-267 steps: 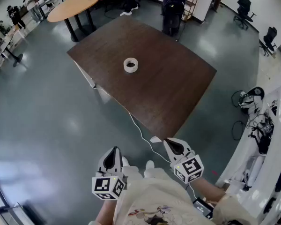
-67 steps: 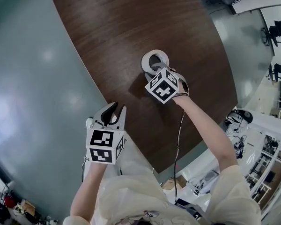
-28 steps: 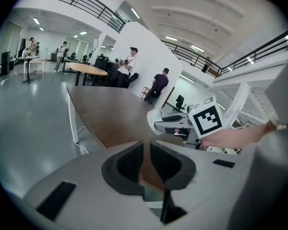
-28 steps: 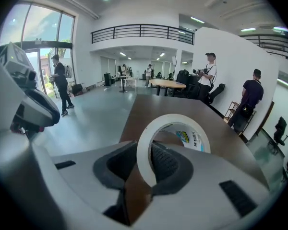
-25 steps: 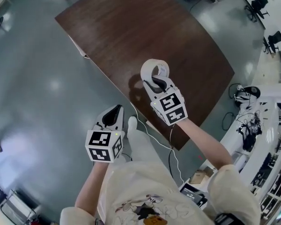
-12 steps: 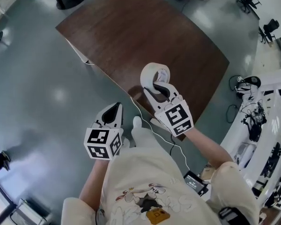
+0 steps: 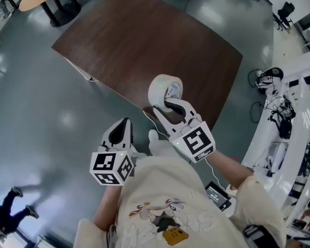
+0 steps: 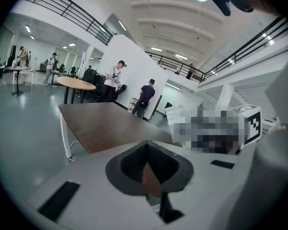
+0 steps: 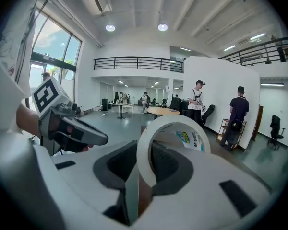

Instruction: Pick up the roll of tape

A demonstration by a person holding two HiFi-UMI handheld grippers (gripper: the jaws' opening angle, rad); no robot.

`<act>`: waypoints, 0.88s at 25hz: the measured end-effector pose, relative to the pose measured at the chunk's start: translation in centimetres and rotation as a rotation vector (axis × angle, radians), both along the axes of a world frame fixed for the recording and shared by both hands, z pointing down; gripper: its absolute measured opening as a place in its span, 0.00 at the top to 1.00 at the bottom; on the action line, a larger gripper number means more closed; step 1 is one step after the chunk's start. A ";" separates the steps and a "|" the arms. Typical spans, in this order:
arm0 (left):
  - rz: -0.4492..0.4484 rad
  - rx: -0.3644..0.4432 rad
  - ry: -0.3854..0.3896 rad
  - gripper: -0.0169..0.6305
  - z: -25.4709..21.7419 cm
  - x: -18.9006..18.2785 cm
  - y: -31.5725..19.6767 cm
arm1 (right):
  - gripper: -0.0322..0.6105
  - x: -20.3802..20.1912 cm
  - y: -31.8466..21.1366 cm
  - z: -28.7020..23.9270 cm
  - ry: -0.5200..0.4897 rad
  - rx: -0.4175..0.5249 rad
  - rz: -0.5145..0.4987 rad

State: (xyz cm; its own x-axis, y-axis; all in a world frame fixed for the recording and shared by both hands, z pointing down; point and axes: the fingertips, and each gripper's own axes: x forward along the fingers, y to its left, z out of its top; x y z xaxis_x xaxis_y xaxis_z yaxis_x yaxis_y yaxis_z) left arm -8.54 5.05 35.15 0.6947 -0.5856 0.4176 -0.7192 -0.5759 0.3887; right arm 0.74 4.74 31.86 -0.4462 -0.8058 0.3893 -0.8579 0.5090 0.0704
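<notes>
White ring-shaped roll of tape [image 7: 156, 91] clamped in right gripper [image 7: 170, 106] jaws, raised above near edge of dark brown wooden bench [image 7: 144, 40], left gripper [image 7: 122, 125] jaws closed together, empty, just off that edge

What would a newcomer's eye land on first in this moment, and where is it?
The white roll of tape stands out first, clamped in the right claw and held in the air at the centre of the head view. Beyond it spreads the dark brown wooden table. The left claw hangs lower left, shut with nothing in it.
</notes>
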 end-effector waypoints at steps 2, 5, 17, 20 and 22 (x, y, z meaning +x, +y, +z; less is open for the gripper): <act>0.010 0.005 -0.001 0.96 0.3 0.4 0.4 | 0.81 0.9 1.3 0.2 -0.020 0.012 0.031; 0.016 0.011 -0.003 0.96 0.0 1.0 1.0 | 0.81 2.6 3.0 0.2 -0.061 0.008 0.083; 0.088 0.008 -0.046 0.96 0.0 1.9 2.3 | 0.81 6.1 6.4 0.4 -0.149 -0.014 0.212; 0.110 -0.003 -0.069 0.96 0.3 1.7 2.2 | 0.81 5.8 6.2 0.1 -0.178 -0.005 0.237; 0.116 -0.002 -0.067 0.96 0.6 2.1 2.2 | 0.81 5.9 6.2 0.0 -0.180 0.005 0.236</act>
